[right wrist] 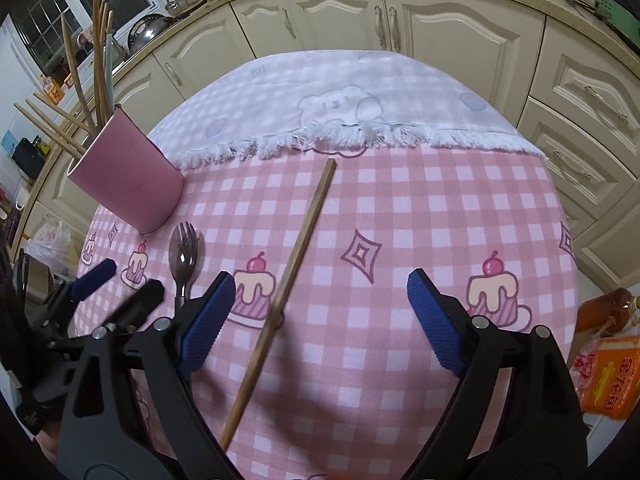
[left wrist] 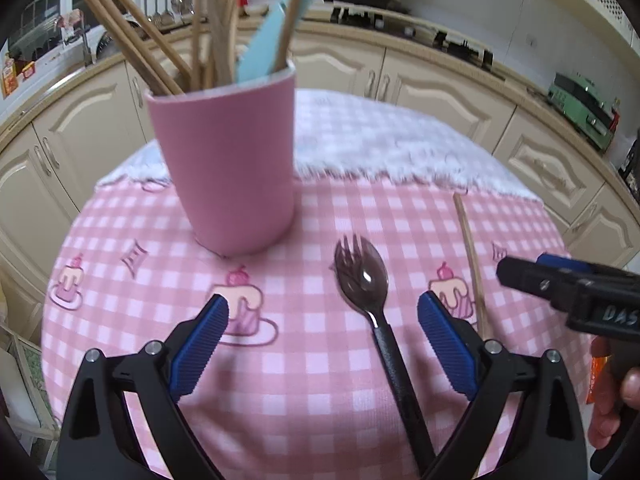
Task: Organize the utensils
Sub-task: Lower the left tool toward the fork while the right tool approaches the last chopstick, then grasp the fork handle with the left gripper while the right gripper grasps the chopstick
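A pink cup [left wrist: 230, 168] stands on the pink checked tablecloth and holds several wooden chopsticks and a light blue utensil [left wrist: 264, 44]. It also shows at the left of the right wrist view [right wrist: 128, 180]. A black-handled spork [left wrist: 372, 292] lies on the cloth between the jaws of my left gripper [left wrist: 323, 312], which is open and empty. The spork also shows in the right wrist view [right wrist: 183, 256]. A single wooden chopstick [right wrist: 288, 280] lies between the jaws of my right gripper [right wrist: 320, 300], which is open and empty. The chopstick appears in the left wrist view [left wrist: 472, 264].
A white fringed cloth [right wrist: 360, 104] covers the far half of the round table. Cream kitchen cabinets [right wrist: 440, 20] curve behind it. An orange packet [right wrist: 608, 376] lies at the table's right edge. The right gripper's finger [left wrist: 560, 284] shows at the right of the left wrist view.
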`<state>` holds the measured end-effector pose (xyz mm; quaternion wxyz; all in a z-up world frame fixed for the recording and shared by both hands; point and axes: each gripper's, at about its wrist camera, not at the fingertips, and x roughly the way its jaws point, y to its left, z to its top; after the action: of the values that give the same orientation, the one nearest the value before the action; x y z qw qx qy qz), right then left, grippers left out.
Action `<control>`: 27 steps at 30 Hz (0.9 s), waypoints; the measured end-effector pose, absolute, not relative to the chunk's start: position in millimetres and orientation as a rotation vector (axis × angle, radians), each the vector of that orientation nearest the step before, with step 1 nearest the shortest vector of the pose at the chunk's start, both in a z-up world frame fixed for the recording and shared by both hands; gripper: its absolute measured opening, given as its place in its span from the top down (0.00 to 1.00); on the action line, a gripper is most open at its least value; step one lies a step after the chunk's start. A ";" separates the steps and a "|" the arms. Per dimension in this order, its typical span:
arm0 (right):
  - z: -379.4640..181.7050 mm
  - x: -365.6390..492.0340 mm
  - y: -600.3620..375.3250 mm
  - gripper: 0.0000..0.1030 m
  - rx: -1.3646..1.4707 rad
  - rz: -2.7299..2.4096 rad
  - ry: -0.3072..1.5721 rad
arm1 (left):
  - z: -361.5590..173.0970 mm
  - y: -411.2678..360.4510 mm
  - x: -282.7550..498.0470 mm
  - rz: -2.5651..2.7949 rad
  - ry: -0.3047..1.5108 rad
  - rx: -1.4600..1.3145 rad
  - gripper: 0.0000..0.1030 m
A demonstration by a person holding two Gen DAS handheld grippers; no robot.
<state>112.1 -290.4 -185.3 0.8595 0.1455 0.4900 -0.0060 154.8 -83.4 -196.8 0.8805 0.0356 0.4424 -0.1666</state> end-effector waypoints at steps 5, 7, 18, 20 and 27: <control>-188.3 114.1 -289.6 0.19 0.302 -0.007 1.037 | -213.1 -98.4 156.6 -0.370 0.967 0.131 0.26; -190.8 116.1 -285.6 0.21 0.290 0.002 1.045 | -212.4 -103.2 154.0 -0.399 0.952 0.179 0.39; -200.5 142.6 -241.9 0.63 0.113 0.059 1.088 | -205.6 -83.6 172.4 -0.436 0.980 0.181 0.76; -201.3 146.2 -239.8 0.67 0.090 0.049 1.088 | -206.1 -85.5 175.2 -0.431 0.980 0.182 0.69; -199.7 141.7 -245.0 0.94 0.112 0.114 1.066 | -205.2 -84.9 182.1 -0.457 0.988 0.133 0.80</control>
<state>141.7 -245.0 -199.7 0.8582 0.0531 0.5076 0.0545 182.1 -84.9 -205.2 0.8534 0.0631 0.4695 -0.2173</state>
